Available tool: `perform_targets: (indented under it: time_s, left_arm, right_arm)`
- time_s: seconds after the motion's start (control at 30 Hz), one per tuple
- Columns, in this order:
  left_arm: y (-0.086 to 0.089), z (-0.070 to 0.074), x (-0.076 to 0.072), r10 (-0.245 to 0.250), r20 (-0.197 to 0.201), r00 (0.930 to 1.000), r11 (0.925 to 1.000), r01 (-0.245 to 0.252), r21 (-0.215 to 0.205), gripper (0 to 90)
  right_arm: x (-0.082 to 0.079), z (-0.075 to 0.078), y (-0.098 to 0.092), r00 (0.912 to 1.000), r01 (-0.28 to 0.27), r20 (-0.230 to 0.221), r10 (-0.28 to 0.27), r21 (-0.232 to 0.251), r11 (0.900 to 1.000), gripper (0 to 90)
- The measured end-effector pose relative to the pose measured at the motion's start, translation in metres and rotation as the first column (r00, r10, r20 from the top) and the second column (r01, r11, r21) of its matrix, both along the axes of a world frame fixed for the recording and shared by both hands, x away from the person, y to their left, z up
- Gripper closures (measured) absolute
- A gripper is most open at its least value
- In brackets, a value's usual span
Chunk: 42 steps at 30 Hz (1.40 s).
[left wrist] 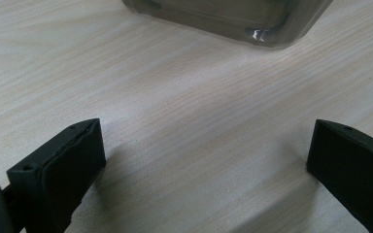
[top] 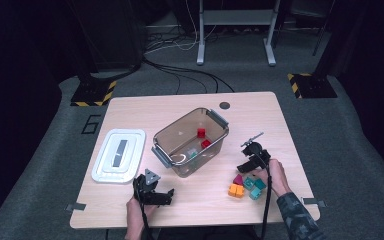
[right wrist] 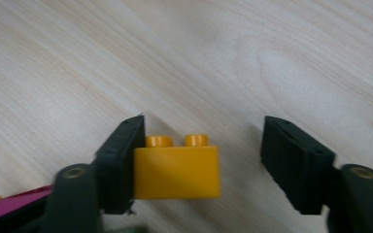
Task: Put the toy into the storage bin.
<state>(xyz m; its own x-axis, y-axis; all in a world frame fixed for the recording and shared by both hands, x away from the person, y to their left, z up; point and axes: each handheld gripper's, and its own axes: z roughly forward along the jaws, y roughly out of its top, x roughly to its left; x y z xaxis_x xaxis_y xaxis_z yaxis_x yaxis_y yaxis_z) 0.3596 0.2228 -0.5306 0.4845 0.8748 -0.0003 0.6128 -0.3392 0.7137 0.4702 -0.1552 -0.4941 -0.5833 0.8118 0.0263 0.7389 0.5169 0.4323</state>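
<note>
**Yellow brick between the right jaws, not yet clamped**

In the right gripper view the yellow brick [right wrist: 177, 172] sits between the jaws of the right gripper [right wrist: 201, 162], studs toward 12 o'clock, long axis running 3 to 9 across the gap. The 9 o'clock jaw touches it; the 3 o'clock jaw stands clear, so the jaws are apart. The brick lies on the table [right wrist: 272, 58] beside the block pile [top: 247, 186], at 5 o'clock from the bin [top: 190, 141]. The left gripper [left wrist: 204, 160] stands wide apart over bare wood.

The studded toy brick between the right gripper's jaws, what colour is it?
Yellow-orange. The studded plastic brick shows best in the right gripper view, touching one jaw with a gap to the other.
</note>
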Motion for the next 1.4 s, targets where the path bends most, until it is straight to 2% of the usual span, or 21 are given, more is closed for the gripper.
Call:
perform_targets:
  time_s: [0.03, 0.07, 0.13, 0.17, 0.53, 0.67, 0.83, 1.4]
  left_arm:
    - [0.0, 0.0, 0.0, -0.001, 0.001, 1.0, 1.0, 0.001, 0.0, 0.1]
    - [0.0, 0.0, 0.0, -0.001, 0.001, 1.0, 1.0, 0.001, 0.0, 0.1]
    - [0.0, 0.0, 0.0, -0.003, 0.0, 1.0, 1.0, 0.003, 0.001, 0.1]
    - [0.0, 0.0, 0.0, -0.003, 0.0, 1.0, 1.0, 0.003, 0.0, 0.1]
    - [0.0, 0.0, 0.0, 0.0, 0.0, 1.0, 1.0, 0.0, 0.0, 0.1]
    - [0.0, 0.0, 0.0, -0.001, 0.001, 1.0, 1.0, 0.001, 0.0, 0.1]
    - [0.0, 0.0, 0.0, -0.002, -0.001, 1.0, 1.0, 0.002, 0.002, 0.1]
    - [0.0, 0.0, 0.0, -0.003, -0.002, 1.0, 1.0, 0.003, 0.004, 0.1]
  right_arm:
    - [-0.001, 0.002, -0.001, 1.0, 0.0, -0.009, 0.0, 0.003, 1.0, 42.5]
    - [-0.001, 0.002, -0.001, 1.0, 0.0, -0.009, 0.0, 0.003, 1.0, 42.5]
    - [-0.002, 0.002, -0.003, 1.0, 0.001, -0.007, -0.001, 0.001, 1.0, 50.2]
    - [-0.002, 0.003, -0.005, 1.0, 0.006, -0.006, -0.006, 0.005, 1.0, 57.4]
    - [0.001, 0.005, -0.013, 0.9994, 0.034, -0.004, -0.034, 0.036, 0.999, 58.3]
    - [0.003, 0.008, -0.014, 0.9992, 0.039, 0.006, -0.039, 0.034, 0.999, 58.4]
    - [0.004, 0.018, -0.017, 0.9985, 0.04, 0.034, -0.042, 0.045, 0.998, 58.4]
    - [0.009, 0.036, -0.018, 0.9973, 0.039, 0.06, -0.043, 0.058, 0.998, 58.5]
